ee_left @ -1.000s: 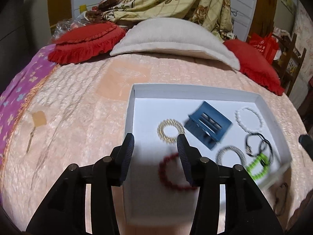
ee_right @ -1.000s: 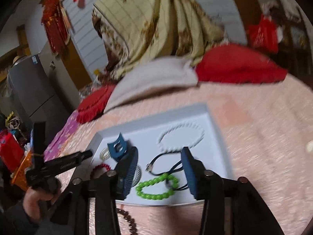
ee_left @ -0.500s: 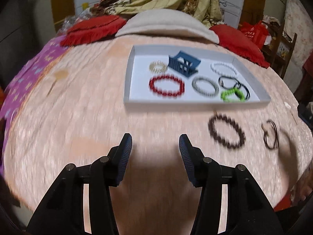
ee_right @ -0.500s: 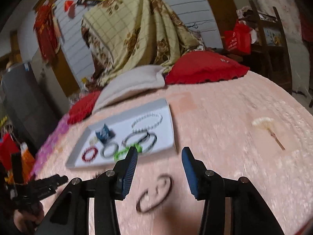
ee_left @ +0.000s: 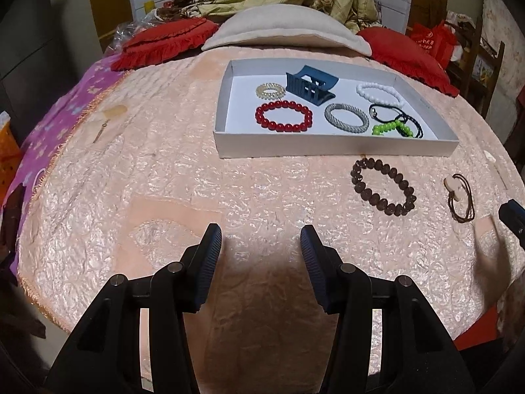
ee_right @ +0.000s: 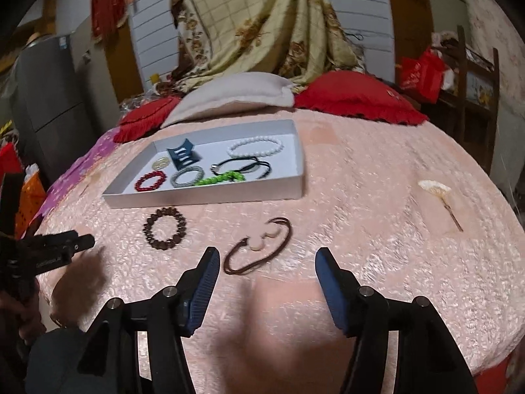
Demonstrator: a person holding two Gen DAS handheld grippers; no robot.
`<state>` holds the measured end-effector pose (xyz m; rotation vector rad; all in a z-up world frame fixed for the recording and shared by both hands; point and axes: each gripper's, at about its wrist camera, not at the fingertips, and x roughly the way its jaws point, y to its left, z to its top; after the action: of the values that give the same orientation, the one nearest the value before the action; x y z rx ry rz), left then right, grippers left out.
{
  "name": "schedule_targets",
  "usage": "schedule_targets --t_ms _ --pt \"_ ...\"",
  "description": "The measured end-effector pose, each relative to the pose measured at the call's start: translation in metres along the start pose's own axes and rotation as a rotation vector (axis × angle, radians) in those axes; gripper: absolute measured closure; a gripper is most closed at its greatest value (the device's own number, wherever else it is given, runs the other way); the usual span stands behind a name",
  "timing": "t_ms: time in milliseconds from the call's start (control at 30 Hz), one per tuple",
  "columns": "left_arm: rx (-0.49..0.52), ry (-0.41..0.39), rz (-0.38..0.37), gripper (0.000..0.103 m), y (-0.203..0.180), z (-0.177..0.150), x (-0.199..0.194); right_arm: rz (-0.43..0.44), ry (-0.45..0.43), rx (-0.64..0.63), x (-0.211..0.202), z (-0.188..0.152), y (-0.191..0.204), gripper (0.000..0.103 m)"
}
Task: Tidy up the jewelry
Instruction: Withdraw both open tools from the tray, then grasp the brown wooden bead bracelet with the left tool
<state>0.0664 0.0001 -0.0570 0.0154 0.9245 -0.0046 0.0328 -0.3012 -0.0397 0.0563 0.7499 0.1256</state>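
Note:
A white tray [ee_left: 334,148] on the pink bedspread holds a red bead bracelet [ee_left: 283,115], a blue hair claw [ee_left: 310,85], a gold coil tie [ee_left: 270,90], a silver bracelet [ee_left: 346,117], a white bead bracelet [ee_left: 380,94], a black cord and a green bead bracelet [ee_left: 392,128]. A brown bead bracelet [ee_left: 383,186] [ee_right: 164,227] and a brown hair tie with a cream charm [ee_left: 461,197] [ee_right: 259,246] lie outside the tray's near wall. My left gripper [ee_left: 261,243] is open and empty over bare bedspread. My right gripper [ee_right: 267,264] is open and empty, just short of the hair tie.
Red cushions [ee_left: 167,44] and a beige pillow [ee_left: 285,28] lie behind the tray. A cream hairpin [ee_right: 439,197] lies at the right, another [ee_left: 108,116] at the left. A purple cloth [ee_left: 49,124] covers the left edge. The left gripper shows in the right wrist view [ee_right: 55,249].
Both grippers have pulled back from above the tray toward the near edge of the bed. The brown bracelet and the hair tie have come into view. Both stay open.

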Motion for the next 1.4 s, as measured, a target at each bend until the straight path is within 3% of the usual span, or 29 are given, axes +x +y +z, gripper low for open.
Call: schedule_targets --t_ms 67,267,400,567,700,800,867,1000,1167,1267,1400 --pt "0.010 -0.001 -0.026 0.053 -0.001 0.002 0.004 -0.013 0.026 0.019 0.005 -0.001 -0.005 0.045" --pt "0.128 -0.006 -0.217 0.053 -0.019 0.020 0.017 -0.036 0.112 0.034 0.021 -0.006 -0.007 0.045" --pt "0.176 0.021 -0.265 0.053 -0.042 0.038 0.033 -0.038 0.142 0.025 0.027 -0.007 -0.005 0.045" --pt "0.223 0.053 -0.248 0.053 -0.067 0.050 0.055 -0.032 0.148 0.024 0.028 -0.008 -0.005 0.045" --pt "0.238 0.033 -0.222 0.056 -0.072 0.049 0.058 -0.028 0.146 0.032 0.027 -0.007 -0.007 0.045" --pt "0.268 0.027 -0.250 0.085 -0.073 0.045 0.054 -0.025 0.148 0.045 0.028 -0.005 -0.009 0.045" --pt "0.298 0.022 -0.272 0.095 -0.075 0.039 0.049 -0.022 0.148 0.053 0.028 -0.005 -0.010 0.045" --pt "0.330 -0.028 -0.283 0.096 -0.071 0.020 0.038 0.006 0.135 0.082 0.027 -0.004 -0.013 0.045" --pt "0.254 -0.032 -0.309 0.096 -0.054 0.016 0.036 0.085 0.082 0.072 0.028 0.005 -0.005 0.045" --pt "0.238 -0.033 -0.310 0.096 -0.053 0.015 0.036 0.072 0.080 0.015 0.039 0.014 0.007 0.045" --pt "0.238 -0.033 -0.307 0.096 -0.054 0.015 0.036 0.102 0.064 0.005 0.046 0.024 0.010 0.053"
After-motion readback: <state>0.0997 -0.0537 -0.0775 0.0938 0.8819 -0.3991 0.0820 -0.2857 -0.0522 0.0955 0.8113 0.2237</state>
